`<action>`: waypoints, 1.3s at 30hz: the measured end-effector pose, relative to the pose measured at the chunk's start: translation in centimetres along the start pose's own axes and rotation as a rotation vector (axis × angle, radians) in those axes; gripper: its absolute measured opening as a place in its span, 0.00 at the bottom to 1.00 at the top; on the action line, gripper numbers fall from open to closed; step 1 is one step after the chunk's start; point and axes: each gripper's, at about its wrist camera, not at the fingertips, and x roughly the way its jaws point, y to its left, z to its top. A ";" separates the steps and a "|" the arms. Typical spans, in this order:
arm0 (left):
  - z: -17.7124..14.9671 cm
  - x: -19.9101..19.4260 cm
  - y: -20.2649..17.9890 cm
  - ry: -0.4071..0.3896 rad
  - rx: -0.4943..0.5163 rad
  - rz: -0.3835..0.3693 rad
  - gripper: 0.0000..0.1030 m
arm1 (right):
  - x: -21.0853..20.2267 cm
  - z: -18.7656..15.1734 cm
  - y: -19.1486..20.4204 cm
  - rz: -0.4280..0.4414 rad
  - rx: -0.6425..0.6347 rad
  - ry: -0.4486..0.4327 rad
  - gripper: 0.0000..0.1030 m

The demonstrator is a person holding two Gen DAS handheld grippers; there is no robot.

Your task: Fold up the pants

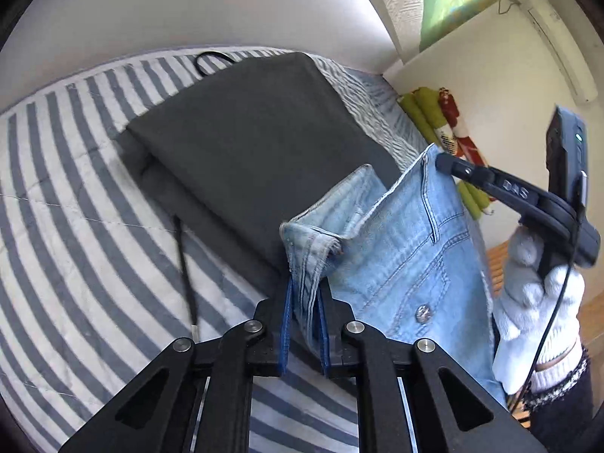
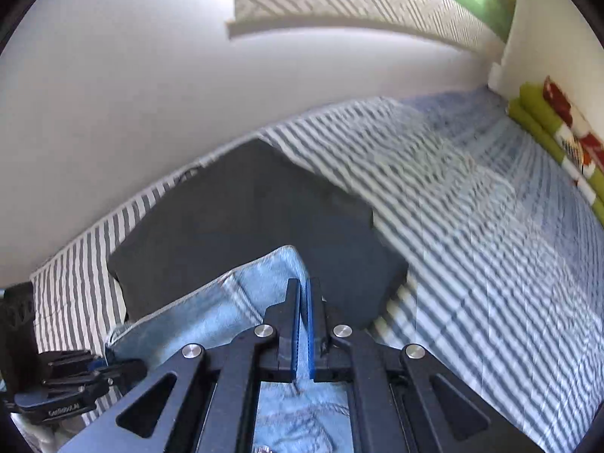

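In the left wrist view, the left gripper [image 1: 305, 302] fills the bottom centre of the frame, its blue-padded fingers [image 1: 285, 324] clamped on a bunched edge of the light blue jeans [image 1: 407, 249]. The jeans hang in the air at centre right, waistband and a metal button [image 1: 422, 312] showing at lower right. At the right edge a white-gloved hand [image 1: 536, 302] holds the right gripper [image 1: 441, 160], whose tip pinches the upper edge of the jeans at centre right. Behind the denim a dark grey mat [image 1: 245, 151] lies on the striped bedcover [image 1: 75, 207], which spreads over the left half of the frame, and a thin black cable [image 1: 187, 264] runs down beside the mat at centre left. Rolled green mats [image 1: 419, 113] lean against the wall at upper right. In the right wrist view, the right gripper [image 2: 305, 317] sits at bottom centre with its blue pads closed on a thin fold of the jeans [image 2: 226, 309], which spread towards the lower left and beneath the mechanism. The left gripper [image 2: 68, 389] shows at the lower left edge, touching the denim. The dark grey mat [image 2: 245, 219] lies at centre, the striped bedcover [image 2: 472, 245] blurred across the right.
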 end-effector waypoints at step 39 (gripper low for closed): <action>-5.9 0.6 -12.5 0.081 0.399 -0.016 0.51 | -6.7 -20.9 -15.9 -0.116 0.189 0.248 0.35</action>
